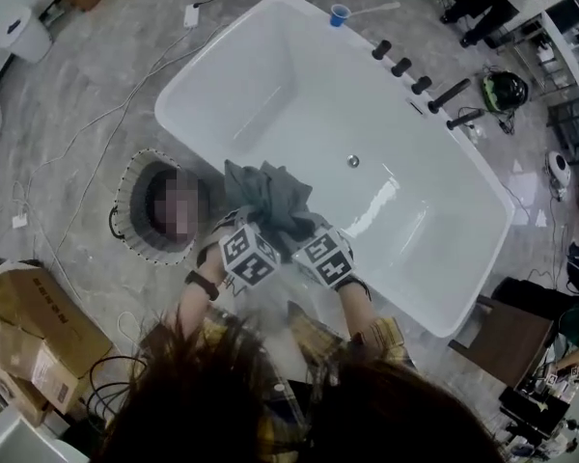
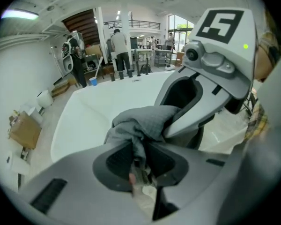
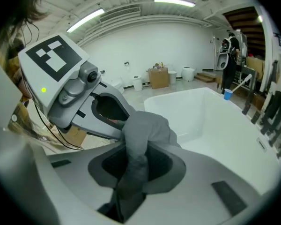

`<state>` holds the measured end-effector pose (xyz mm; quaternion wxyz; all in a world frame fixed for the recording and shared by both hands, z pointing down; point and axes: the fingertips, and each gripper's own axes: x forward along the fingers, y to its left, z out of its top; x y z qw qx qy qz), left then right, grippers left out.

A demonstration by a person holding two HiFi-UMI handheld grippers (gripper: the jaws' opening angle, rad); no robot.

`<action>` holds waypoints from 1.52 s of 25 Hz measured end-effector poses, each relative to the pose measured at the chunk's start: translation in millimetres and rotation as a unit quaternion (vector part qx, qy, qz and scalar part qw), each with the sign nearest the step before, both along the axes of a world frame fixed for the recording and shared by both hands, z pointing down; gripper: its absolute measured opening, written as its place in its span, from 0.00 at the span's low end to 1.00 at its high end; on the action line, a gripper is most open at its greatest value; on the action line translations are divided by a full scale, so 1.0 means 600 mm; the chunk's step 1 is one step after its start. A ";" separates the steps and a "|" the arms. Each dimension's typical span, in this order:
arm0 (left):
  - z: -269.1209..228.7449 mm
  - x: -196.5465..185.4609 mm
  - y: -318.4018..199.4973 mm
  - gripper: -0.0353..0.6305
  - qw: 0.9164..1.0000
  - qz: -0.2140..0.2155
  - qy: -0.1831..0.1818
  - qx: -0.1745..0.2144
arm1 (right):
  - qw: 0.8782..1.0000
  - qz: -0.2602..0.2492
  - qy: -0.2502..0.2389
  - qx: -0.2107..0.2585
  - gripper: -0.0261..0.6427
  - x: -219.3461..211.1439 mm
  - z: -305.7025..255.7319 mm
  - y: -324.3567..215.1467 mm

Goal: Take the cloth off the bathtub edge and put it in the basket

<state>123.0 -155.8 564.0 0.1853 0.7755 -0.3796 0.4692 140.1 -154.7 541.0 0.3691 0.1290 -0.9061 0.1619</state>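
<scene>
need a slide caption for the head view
The left gripper and right gripper grip a bunched grey cloth above the near edge of the white bathtub, basket on the floor alongside.

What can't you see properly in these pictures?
- Inside of the basket: head view, a mosaic patch covers it.
- Lower end of the cloth: right gripper view, it drops out of sight into the body of the right hand-held gripper.
- What is in the blue cup: head view, too small.
</scene>
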 end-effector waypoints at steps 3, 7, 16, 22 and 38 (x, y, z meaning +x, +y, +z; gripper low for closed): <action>-0.032 -0.043 0.004 0.18 0.999 -0.040 0.003 0.018 | 0.999 -0.027 -0.009 0.015 0.18 -0.042 -0.030 0.002; -0.064 -0.105 0.012 0.18 0.995 -0.091 0.010 0.039 | 0.997 -0.074 -0.013 0.035 0.19 -0.103 -0.061 0.008; -0.104 -0.242 0.051 0.18 0.977 -0.198 0.044 0.060 | 0.986 -0.158 -0.008 0.054 0.18 -0.241 -0.107 0.044; -0.114 -0.394 0.118 0.18 0.964 -0.255 0.039 0.061 | 0.978 -0.203 -0.020 0.048 0.18 -0.394 -0.115 0.108; -0.080 -0.681 0.281 0.18 0.945 -0.321 0.046 0.048 | 0.966 -0.255 -0.018 0.030 0.18 -0.682 -0.082 0.264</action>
